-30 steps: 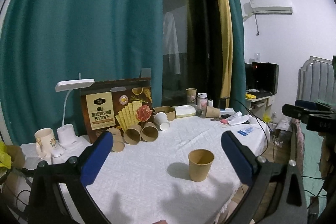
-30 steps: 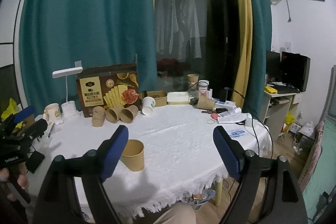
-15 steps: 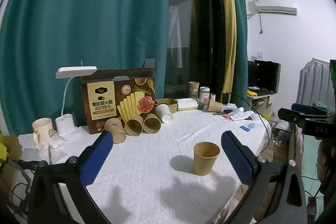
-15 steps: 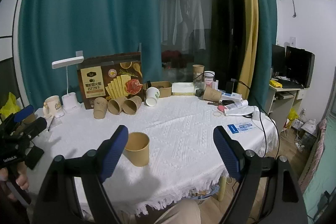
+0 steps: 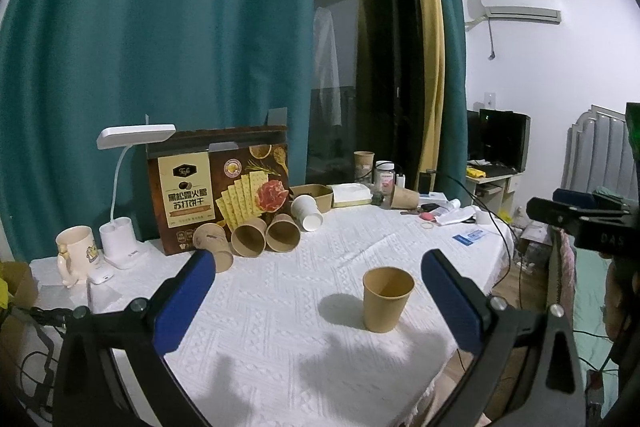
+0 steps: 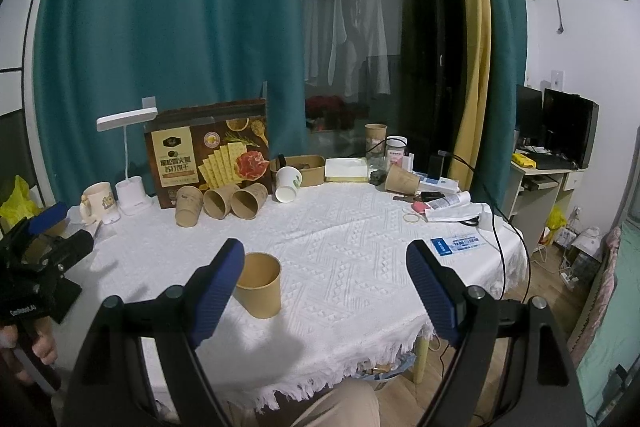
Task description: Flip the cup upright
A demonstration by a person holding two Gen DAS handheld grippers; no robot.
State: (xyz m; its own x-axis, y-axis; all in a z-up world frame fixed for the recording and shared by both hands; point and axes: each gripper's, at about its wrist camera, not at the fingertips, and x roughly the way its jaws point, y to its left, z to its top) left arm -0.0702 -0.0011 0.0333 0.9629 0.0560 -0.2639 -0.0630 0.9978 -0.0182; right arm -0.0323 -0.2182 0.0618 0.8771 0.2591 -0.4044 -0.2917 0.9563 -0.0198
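A brown paper cup (image 5: 386, 299) stands upright, mouth up, on the white tablecloth near the table's front; it also shows in the right wrist view (image 6: 259, 285). My left gripper (image 5: 316, 303) is open and empty, pulled back from the cup, which sits between its fingers' lines toward the right. My right gripper (image 6: 326, 291) is open and empty; the cup stands just beyond its left fingertip (image 6: 224, 275). Each gripper shows at the edge of the other's view.
Three brown cups (image 5: 250, 239) lie on their sides before a cracker box (image 5: 218, 187), with a white cup (image 5: 307, 213) beside them. A mug (image 5: 76, 255), desk lamp (image 5: 120, 239), tray, jar, papers and cables line the back and right of the table (image 6: 360, 227).
Both grippers have drawn back and tilted up slightly; the upright cup stays where it stood and looks a little farther from the fingers.
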